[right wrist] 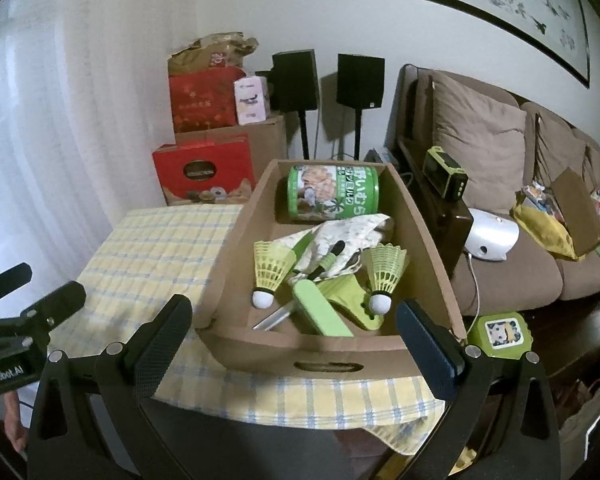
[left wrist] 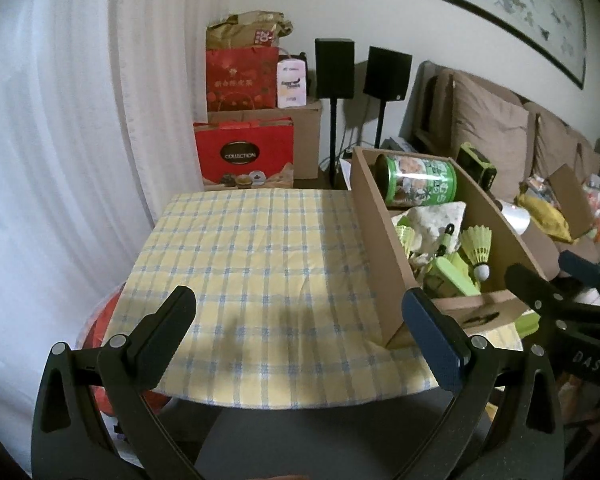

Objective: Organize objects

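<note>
A table under a yellow checked cloth (left wrist: 252, 264) carries a cardboard box (right wrist: 320, 360) on its right side. Inside lie a green can (right wrist: 334, 196), a green case (right wrist: 324, 312) and two shuttlecocks (right wrist: 270, 272). Left gripper (left wrist: 300, 336) and right gripper (right wrist: 296, 344) hover with fingers spread wide, gripping nothing.

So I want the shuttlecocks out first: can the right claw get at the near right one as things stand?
Probably yes. The right claw is open and faces the open-topped cardboard box. The shuttlecock lies on top of the pile, uncovered; only the box's low front wall stands between, so it would have to come in from above.
</note>
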